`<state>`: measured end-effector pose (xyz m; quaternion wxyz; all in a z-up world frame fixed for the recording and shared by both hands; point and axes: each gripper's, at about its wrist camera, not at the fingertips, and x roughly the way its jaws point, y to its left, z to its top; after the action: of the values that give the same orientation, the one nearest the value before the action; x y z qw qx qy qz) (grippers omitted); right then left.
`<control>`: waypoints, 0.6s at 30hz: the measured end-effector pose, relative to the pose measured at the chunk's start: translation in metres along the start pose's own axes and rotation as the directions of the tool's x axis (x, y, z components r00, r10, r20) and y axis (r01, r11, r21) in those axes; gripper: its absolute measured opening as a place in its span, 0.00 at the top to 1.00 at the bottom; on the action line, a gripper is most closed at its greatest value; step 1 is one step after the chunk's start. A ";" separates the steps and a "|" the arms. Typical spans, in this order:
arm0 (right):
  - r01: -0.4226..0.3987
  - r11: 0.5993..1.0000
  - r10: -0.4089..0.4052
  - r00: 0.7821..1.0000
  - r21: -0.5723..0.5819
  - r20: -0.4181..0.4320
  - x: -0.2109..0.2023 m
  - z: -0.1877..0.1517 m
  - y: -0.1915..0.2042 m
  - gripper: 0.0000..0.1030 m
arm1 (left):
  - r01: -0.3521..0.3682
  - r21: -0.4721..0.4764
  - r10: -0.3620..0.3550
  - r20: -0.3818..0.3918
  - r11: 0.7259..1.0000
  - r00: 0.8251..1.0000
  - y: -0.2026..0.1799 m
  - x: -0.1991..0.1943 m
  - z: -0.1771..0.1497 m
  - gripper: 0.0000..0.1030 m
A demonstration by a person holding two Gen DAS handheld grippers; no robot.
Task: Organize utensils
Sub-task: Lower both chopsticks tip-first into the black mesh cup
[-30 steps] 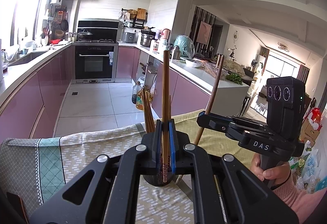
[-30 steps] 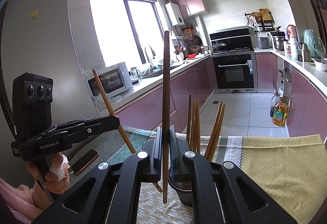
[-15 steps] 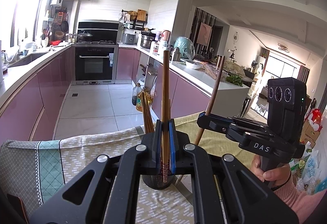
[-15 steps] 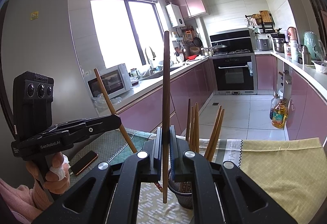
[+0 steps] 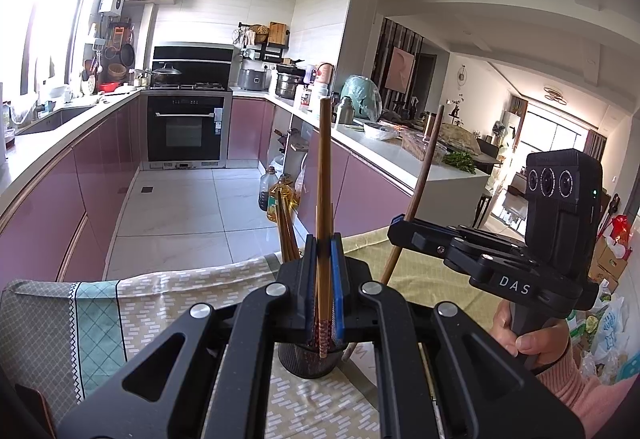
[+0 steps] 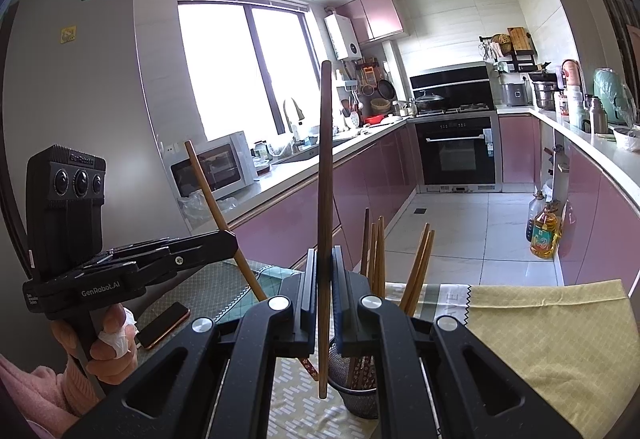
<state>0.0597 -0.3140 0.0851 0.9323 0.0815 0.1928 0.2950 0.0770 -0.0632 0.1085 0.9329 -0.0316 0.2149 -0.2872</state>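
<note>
The left gripper (image 5: 323, 275) pinches a light wooden chopstick (image 5: 323, 175) upright, its patterned tip over a black mesh holder (image 5: 308, 361). The right gripper (image 6: 325, 293) pinches a darker chopstick (image 6: 325, 167) upright, its tip just beside that holder (image 6: 356, 395), where more chopsticks (image 6: 376, 247) stand. The holder sits on a patterned tablecloth (image 5: 168, 299); a phone (image 6: 164, 323) lies nearby.
</note>
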 end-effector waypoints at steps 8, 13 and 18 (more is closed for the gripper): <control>0.006 1.000 -0.006 1.000 -0.004 0.003 0.002 0.001 -0.001 0.94 | -0.004 -0.005 0.004 0.008 1.000 1.000 -0.002 0.005 0.007 0.93; 0.013 1.000 -0.013 1.000 0.001 0.000 0.004 -0.001 -0.003 0.95 | -0.009 -0.005 0.009 0.006 1.000 1.000 -0.003 0.009 0.007 0.93; 0.022 1.000 -0.022 1.000 0.006 -0.002 0.006 -0.001 -0.002 0.95 | -0.010 -0.012 0.010 -0.001 1.000 1.000 -0.003 0.012 0.007 0.93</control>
<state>0.0649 -0.3116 0.0815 0.9350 0.0822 0.1955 0.2843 0.0870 -0.0729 0.1107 0.9340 -0.0362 0.2172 -0.2812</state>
